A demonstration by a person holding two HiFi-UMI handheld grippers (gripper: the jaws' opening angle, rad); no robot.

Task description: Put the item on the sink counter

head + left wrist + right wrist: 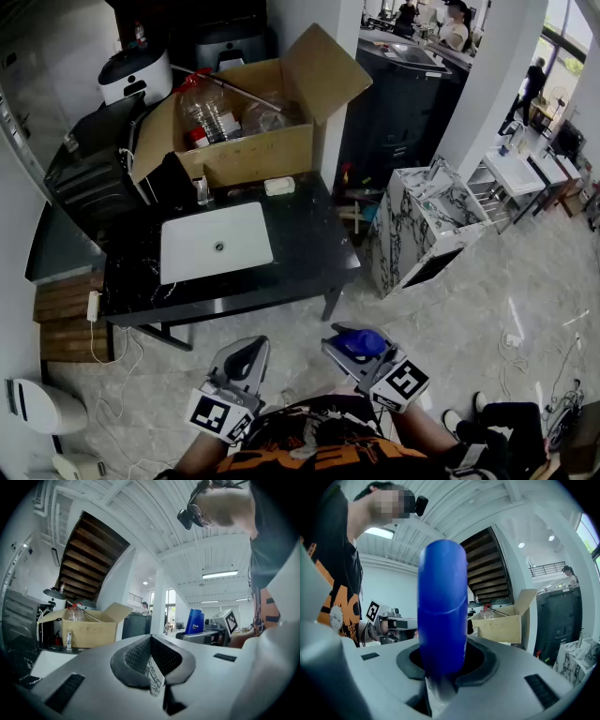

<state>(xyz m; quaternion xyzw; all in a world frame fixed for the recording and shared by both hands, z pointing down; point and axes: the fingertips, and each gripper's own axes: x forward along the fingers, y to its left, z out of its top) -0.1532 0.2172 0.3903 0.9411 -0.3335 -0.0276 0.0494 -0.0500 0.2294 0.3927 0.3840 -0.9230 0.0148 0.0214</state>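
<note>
The dark surface (309,253) is open right of the white basin (202,251) (a small white block (279,186) behind it), the cardboard box (253,155) walling its rear.

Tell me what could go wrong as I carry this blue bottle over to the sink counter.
1. Most of the blue bottle sticks out past the jaws of the right gripper, so it may pivot or slip on the way.
2. The white basin fills much of the counter; set down near its edge, the bottle could topple in.
3. The cardboard box crowds the back, so its flap could catch the bottle.
</note>
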